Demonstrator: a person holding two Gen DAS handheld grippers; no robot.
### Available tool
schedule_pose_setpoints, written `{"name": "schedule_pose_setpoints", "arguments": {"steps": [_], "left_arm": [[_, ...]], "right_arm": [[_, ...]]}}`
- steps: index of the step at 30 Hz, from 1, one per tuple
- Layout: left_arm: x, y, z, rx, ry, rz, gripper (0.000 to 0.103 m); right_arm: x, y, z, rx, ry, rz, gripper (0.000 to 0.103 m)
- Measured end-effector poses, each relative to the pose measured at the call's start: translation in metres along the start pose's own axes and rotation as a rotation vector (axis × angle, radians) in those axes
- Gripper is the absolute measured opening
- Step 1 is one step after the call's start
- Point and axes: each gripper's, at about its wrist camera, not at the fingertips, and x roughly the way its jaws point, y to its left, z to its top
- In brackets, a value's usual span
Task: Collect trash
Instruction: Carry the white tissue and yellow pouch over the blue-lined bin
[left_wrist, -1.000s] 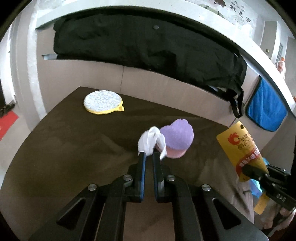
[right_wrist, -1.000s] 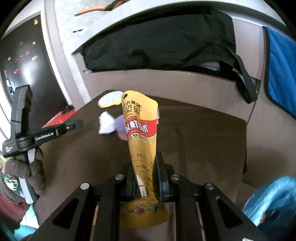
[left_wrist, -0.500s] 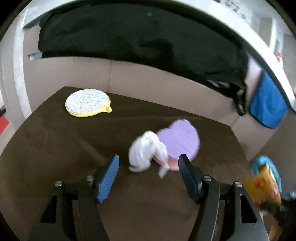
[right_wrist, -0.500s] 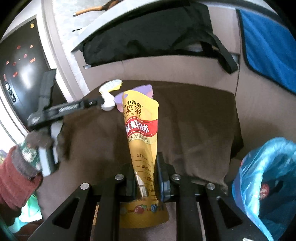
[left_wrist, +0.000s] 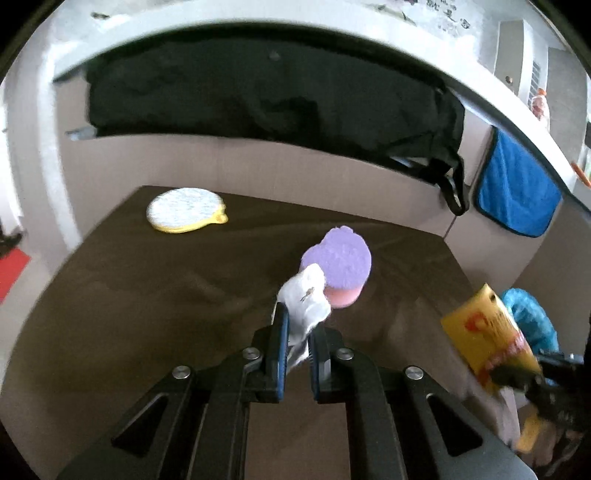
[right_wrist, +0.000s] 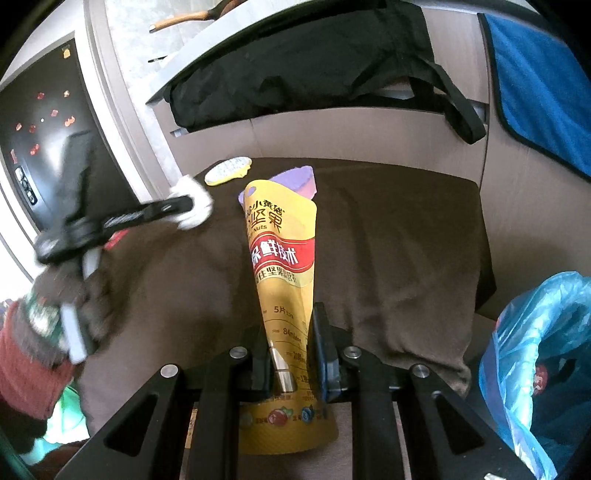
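Yellow-rimmed pad (left_wrist: 184, 215): upper left of the left wrist view, flat on the desk, well apart from my work.

Left gripper (left_wrist: 295, 328): lower centre of that view. Its jaws have just been closing, and I now have them pinched on the white tissue wad (left_wrist: 304, 304).

Tissue handling: I judge it very light, soft and crushable; any hold on the bulk will do, though a loose tail could tear or slip.

Purple sponge (left_wrist: 338, 258): just behind the wad, touching or nearly so; not trash by my guess.

Right gripper (right_wrist: 291, 354): lower centre of the right wrist view, narrow, clamped on the yellow snack pouch (right_wrist: 282, 258), which stands upright between the pads.

Pouch handling: light, slick foil, flexible; I hold it low, near its base, so the top may flop.

Blue trash bag (right_wrist: 535, 332): lower right, mouth open, near the desk's edge.

Desk (right_wrist: 388, 240): covered in a soft, wrinkled brown cloth.

Room: beige panels behind, a black bag (right_wrist: 314, 62) on a ledge, a blue towel (right_wrist: 535, 74) at upper right.
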Motion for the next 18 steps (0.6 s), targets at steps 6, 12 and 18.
{"name": "schedule_pose_setpoints", "arguments": {"steps": [6, 12, 18], "left_arm": [[-0.056, -0.017, -0.027, -0.08, -0.018, -0.02, 0.01], [-0.069, -0.077, -0.044, -0.008, -0.006, -0.084, 0.01], [-0.059, -0.152, -0.043, 0.122, 0.027, -0.173, 0.01]], "right_arm": [[-0.022, 0.009, -0.002, -0.008, -0.037, 0.003, 0.016], [-0.055, 0.008, -0.007, -0.01, -0.098, -0.041, 0.016], [-0.101, -0.023, -0.021, 0.039, -0.155, -0.114, 0.016]]}}
